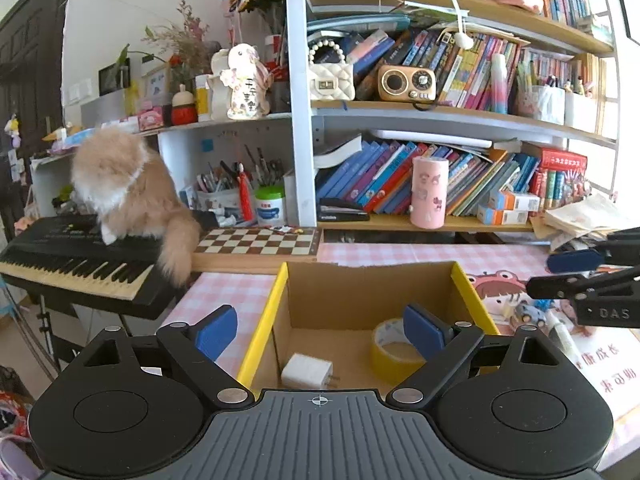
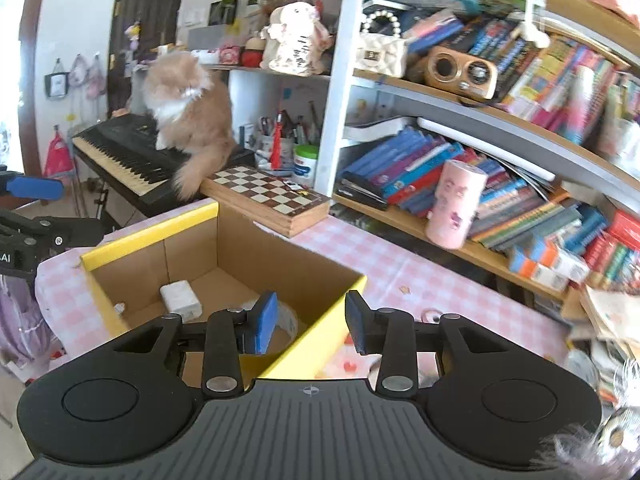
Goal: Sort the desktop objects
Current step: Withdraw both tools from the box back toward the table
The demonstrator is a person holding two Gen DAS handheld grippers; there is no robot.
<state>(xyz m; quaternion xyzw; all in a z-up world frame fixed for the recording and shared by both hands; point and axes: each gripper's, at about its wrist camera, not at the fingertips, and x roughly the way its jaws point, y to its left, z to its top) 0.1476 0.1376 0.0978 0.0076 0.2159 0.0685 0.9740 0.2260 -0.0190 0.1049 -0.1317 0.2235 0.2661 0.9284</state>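
Note:
An open cardboard box (image 1: 360,300) with yellow-taped edges stands on the pink checked tablecloth. Inside it lie a white charger plug (image 1: 308,372) and a yellow tape roll (image 1: 394,354). My left gripper (image 1: 320,328) hangs over the box's near side, jaws wide open and empty. From the right wrist view, the same box (image 2: 256,264) holds the plug (image 2: 180,296), and the roll (image 2: 286,320) is half hidden behind a finger. My right gripper (image 2: 311,320) is open above the box's right yellow edge, with nothing between its pads. A small toy car (image 1: 528,314) and a white tube (image 1: 562,336) lie on the cloth to the right.
A fluffy cat (image 1: 128,188) sits on an electric keyboard (image 1: 76,264) at the left. A wooden chessboard (image 1: 256,244) lies behind the box. A pink cylinder (image 1: 428,192) stands on the lowest level of a crowded bookshelf (image 1: 440,116). Loose papers (image 1: 580,216) pile at the far right.

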